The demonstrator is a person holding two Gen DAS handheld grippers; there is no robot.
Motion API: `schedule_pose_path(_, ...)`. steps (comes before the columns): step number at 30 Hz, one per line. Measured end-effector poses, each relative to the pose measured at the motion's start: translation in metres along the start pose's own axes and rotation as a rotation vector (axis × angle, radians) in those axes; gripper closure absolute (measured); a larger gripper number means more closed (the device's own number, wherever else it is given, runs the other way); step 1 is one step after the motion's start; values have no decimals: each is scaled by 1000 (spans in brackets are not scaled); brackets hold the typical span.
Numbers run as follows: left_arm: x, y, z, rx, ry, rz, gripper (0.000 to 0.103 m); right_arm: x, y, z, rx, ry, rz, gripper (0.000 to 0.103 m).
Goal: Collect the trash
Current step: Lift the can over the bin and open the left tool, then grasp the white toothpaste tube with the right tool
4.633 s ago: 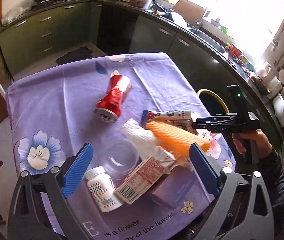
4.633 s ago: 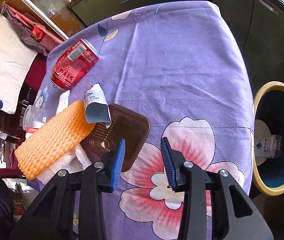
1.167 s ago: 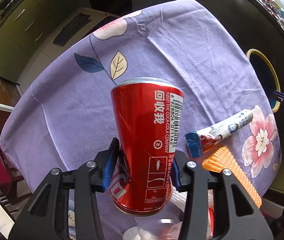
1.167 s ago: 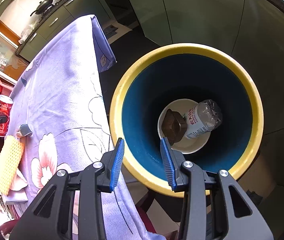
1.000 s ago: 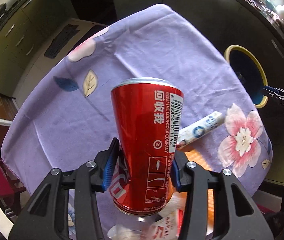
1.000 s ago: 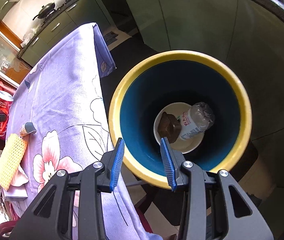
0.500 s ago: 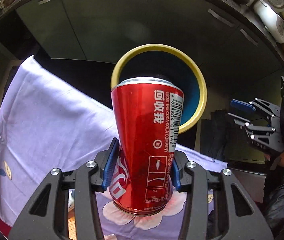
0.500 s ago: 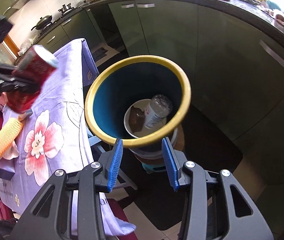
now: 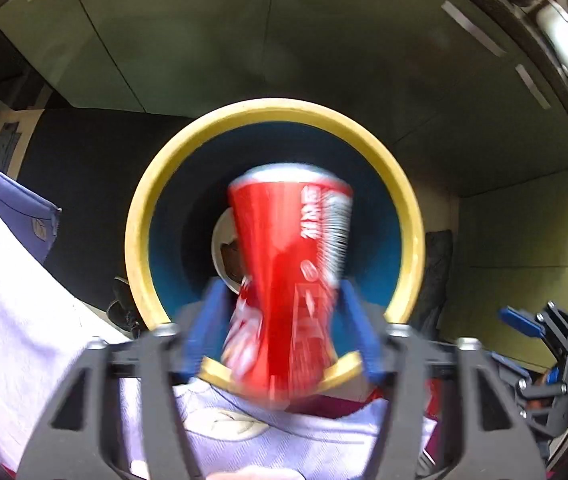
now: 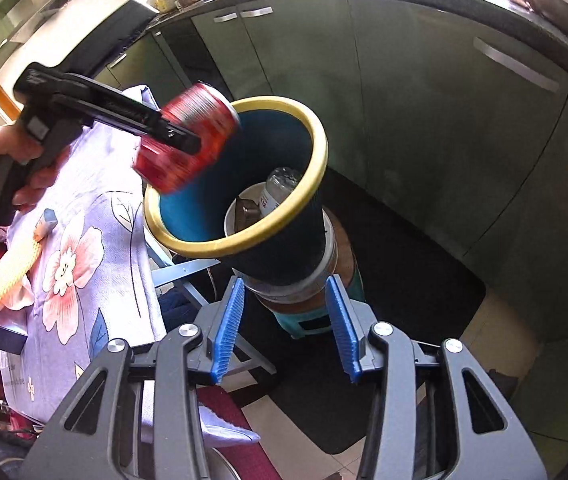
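A red soda can (image 9: 288,272) hangs blurred over the mouth of the yellow-rimmed blue bin (image 9: 267,108). My left gripper (image 9: 284,320) points down at the bin; its jaws are opening, and the blue pads stand a little off the can's sides. From the right wrist view the can (image 10: 187,140) tilts at the bin rim (image 10: 316,160), at the tip of the left gripper (image 10: 175,136). My right gripper (image 10: 286,320) sits low beside the bin, its jaws opening slightly with nothing between them. A plastic bottle (image 10: 279,186) and a brown tray (image 10: 245,210) lie in the bin.
The purple flowered tablecloth (image 10: 83,240) hangs left of the bin, with an orange foam net (image 10: 11,272) and a small tube (image 10: 45,222) on it. Green kitchen cabinets (image 10: 444,140) curve behind the bin. A dark mat covers the floor.
The left gripper has come further over the bin and its jaws have spread off the can, which is now blurred. The right gripper has drawn back from the bin.
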State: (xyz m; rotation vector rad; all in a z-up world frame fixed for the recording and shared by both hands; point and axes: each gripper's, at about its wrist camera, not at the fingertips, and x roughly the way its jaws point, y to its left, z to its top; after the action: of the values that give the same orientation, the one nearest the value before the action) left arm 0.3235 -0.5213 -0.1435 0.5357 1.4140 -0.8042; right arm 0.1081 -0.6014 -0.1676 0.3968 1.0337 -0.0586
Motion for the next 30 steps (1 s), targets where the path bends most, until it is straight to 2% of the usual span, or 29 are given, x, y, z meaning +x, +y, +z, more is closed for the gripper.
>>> schedule_pose_path(4, -16, 4, -12, -2, -23, -13, 34, -1, 0, 0, -8, 0, -3, 59)
schedule_pose_path(8, -61, 10, -42, 11, -99, -18, 33, -2, 7, 1, -23, -6, 5, 59)
schedule_pose_path(10, -83, 16, -60, 9, -136, -26, 29, -1, 13, 2, -36, -4, 13, 59)
schedule_pose_path(13, -116, 26, -99, 5, -185, -47, 28, 2, 28, 5, -60, 3, 22, 59)
schedule_pose_path(20, -175, 54, -200, -40, -273, -40, 25, 6, 62, 9, -136, 27, 49, 59)
schedule_pose_path(22, -185, 66, -232, -67, -298, -29, 20, 8, 77, 11, -175, 38, 66, 59)
schedule_pose_path(25, -197, 85, -281, -130, -344, -16, 13, 13, 107, 18, -259, 56, 102, 56)
schedule_pose_path(30, -213, 127, -362, -295, -419, -4, 10, 29, 180, 30, -483, 86, 164, 52)
